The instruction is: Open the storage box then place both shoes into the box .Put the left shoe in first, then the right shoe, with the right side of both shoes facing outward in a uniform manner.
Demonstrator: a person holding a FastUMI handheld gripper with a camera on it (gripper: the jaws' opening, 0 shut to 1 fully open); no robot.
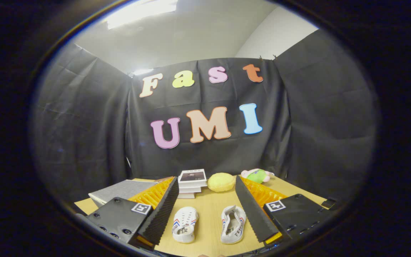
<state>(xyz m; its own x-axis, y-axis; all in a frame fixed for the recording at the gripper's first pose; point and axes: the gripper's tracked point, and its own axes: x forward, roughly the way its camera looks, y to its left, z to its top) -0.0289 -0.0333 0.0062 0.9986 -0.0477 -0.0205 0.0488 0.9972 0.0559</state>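
In the gripper view, the tool (207, 217) is held above the wooden counter (209, 208) with its two fingers (162, 208) spread wide apart and holding nothing. Between the fingers, on the counter, two small white shoes lie side by side: one shoe (184, 225) nearer the left finger and the other shoe (233, 224) nearer the right finger, a little apart from each other. Beyond the shoes there is a stack of white flat boxes (192, 182), just beside it a yellow round soft thing (221, 182), and farther to the right a small plush toy (257, 175). A grey book-like thing (121, 191) lies behind the left finger. I cannot tell for sure which of these is the storage box; the white stack seems the likely one. By my judgement the task is at its very start: no box looks open and both shoes are still out. The next move calls for reaching over the shoes to the box and opening its lid, without pushing the shoes.
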